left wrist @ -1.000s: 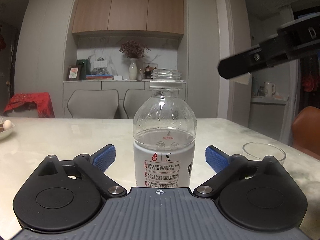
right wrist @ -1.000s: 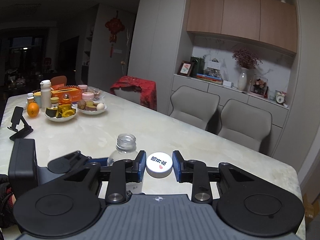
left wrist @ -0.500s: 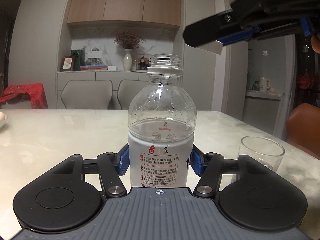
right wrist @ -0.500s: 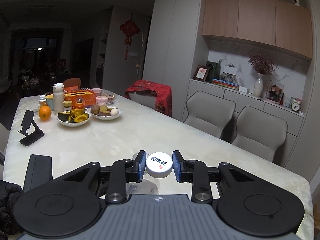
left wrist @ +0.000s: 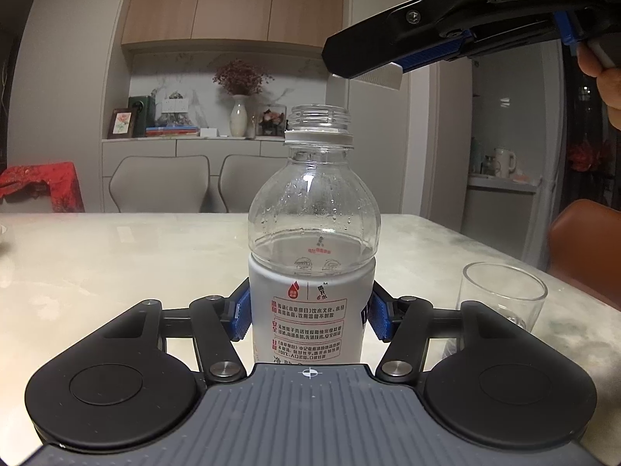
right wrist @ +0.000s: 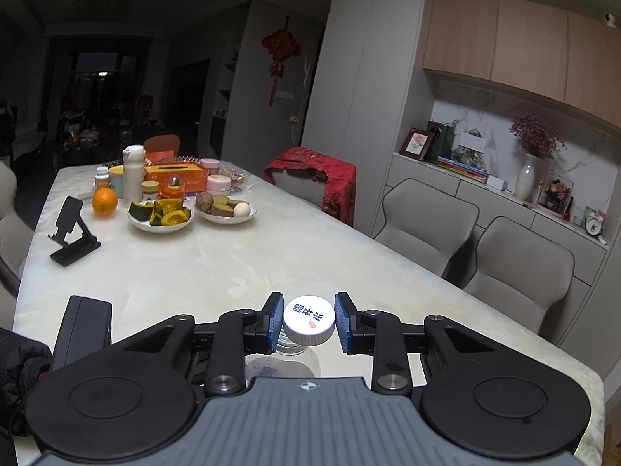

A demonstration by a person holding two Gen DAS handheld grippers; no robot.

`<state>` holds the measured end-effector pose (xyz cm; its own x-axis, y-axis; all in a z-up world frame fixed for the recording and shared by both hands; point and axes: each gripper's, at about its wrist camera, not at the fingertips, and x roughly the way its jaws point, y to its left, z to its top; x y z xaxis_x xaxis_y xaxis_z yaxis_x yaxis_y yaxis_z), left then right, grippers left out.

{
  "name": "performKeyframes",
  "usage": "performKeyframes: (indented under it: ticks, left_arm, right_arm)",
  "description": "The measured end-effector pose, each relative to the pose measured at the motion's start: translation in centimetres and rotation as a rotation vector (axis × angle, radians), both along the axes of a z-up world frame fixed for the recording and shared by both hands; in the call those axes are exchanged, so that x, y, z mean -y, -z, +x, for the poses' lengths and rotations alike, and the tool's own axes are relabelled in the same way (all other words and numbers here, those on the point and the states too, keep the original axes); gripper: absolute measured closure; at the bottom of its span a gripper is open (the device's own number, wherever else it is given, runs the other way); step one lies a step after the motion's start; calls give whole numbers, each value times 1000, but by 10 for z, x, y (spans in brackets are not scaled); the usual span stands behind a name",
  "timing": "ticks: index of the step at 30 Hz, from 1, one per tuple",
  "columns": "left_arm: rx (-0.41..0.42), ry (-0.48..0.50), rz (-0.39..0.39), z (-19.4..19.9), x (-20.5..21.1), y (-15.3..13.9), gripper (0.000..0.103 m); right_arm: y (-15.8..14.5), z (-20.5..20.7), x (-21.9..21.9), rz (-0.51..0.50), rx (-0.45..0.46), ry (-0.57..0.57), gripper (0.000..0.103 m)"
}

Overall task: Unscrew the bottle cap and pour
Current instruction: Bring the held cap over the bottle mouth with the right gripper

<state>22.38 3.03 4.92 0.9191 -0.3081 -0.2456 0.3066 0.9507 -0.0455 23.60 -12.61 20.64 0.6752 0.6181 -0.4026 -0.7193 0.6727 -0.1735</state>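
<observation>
My left gripper [left wrist: 308, 312] has just closed, pads pressing both sides of the open bottle [left wrist: 313, 240]. My right gripper [right wrist: 309, 322], clamped on the white cap [right wrist: 309, 319], has swung above its mouth. The empty glass [left wrist: 503, 297] waits just right, so pouring can begin.

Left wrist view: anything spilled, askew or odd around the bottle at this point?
Nothing stands out. The bottle stands upright on the table, clamped by the left gripper, its neck open. The right gripper holds the cap above it. The glass stands upright; no spill shows.
</observation>
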Motion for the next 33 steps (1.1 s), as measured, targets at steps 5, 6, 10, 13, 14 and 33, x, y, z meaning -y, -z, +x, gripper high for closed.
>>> performKeyframes:
  ticks: [5, 6, 10, 13, 14, 33]
  left_arm:
    - [-2, 3, -5, 0, -5, -3, 45]
    - [-2, 3, -6, 0, -5, -3, 45]
    - [-3, 4, -8, 1, -6, -3, 45]
    - [-3, 5, -8, 2, -7, -3, 45]
    - [-3, 5, -8, 2, -6, -3, 45]
    - [-1, 8, 1, 6, -4, -3, 45]
  right_arm:
    - [-1, 16, -10, -11, -57, -100, 71]
    - [-1, 20, -9, -12, -69, -119, 71]
    - [-1, 32, -6, -15, -113, -187, 71]
    - [-2, 39, -5, -27, -142, -233, 71]
    - [-2, 42, -4, -31, -155, -253, 71]
    - [-11, 62, 2, -72, -217, -374, 71]
